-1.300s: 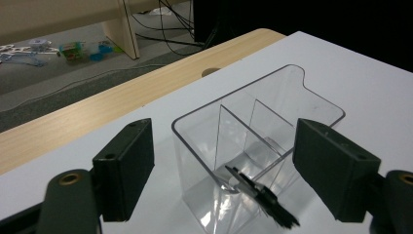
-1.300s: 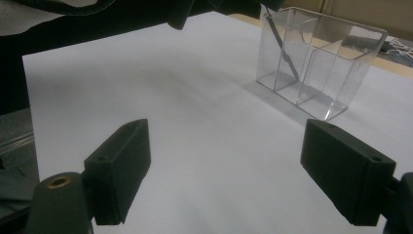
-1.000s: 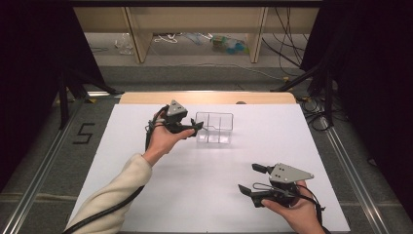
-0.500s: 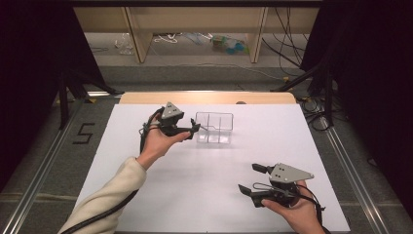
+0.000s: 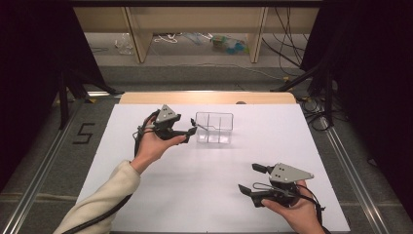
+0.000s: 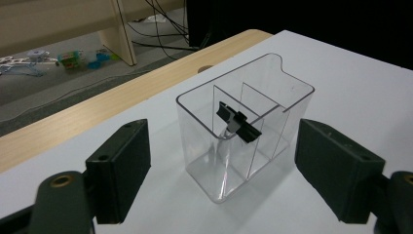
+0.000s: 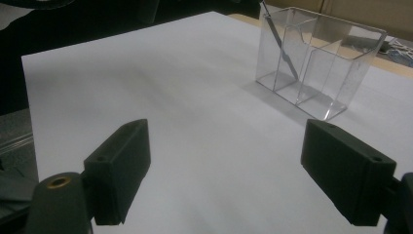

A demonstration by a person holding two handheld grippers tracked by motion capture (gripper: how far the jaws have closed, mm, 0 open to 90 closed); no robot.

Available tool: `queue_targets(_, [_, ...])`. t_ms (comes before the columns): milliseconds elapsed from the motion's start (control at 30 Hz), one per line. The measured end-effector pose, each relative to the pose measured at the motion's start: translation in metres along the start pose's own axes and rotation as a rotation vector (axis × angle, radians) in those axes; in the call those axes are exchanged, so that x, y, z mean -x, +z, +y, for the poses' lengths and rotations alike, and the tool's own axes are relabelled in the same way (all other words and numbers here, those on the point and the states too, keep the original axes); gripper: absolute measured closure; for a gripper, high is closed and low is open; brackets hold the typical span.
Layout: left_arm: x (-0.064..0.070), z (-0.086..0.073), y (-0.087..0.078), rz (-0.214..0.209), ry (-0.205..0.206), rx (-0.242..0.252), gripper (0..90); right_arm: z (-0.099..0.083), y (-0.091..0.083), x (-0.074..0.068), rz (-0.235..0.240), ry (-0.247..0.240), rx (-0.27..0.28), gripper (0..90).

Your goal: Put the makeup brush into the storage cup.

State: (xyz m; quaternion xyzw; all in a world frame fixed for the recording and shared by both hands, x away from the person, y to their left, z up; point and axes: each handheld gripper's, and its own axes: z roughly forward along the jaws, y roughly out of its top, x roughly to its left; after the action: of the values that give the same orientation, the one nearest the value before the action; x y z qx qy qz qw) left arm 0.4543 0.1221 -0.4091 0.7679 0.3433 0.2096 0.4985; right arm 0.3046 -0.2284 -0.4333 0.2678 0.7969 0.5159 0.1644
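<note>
Clear box (image 5: pixel 214 127) with a clip (image 6: pixel 237 122) on its rim

The box, transparent and split into compartments, is seen far on the white table (image 5: pixel 209 195); a black binder clip is clamped on one wall. The left gripper (image 5: pixel 191 132) is held just left of it, jaws wide apart, empty. The right gripper (image 5: pixel 252 179), near-right, is likewise spread, empty.

Count on the table

I am seeing one clear divided box (image 5: pixel 215 128), one black binder clip (image 6: pixel 238 122) on its rim, one white table sheet (image 5: pixel 204 185).
</note>
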Motion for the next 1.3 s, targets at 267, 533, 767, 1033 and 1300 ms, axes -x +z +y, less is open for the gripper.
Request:
queue_targets(267, [-0.002,-0.004,-0.010,0.008,0.009,0.005,20.4,0.000,0.000,0.000,-0.001,0.001,0.001,19.6])
queue_targets(533, [-0.003,-0.007,-0.019,0.006,-0.006,0.018,20.3,0.000,0.000,0.000,-0.001,0.001,0.001,19.6])
queue_targets(767, [-0.002,-0.011,-0.029,0.007,0.009,0.031,20.1,0.000,0.000,0.000,0.002,-0.001,0.001,19.6])
queue_targets(1033, [0.001,-0.015,-0.038,0.004,0.010,0.045,19.6,0.000,0.000,0.000,0.002,-0.002,0.003,19.6])
queue_targets(1300, [0.004,-0.018,-0.045,-0.002,0.018,0.065,19.4,0.000,0.000,0.000,-0.001,-0.002,0.005,19.6])
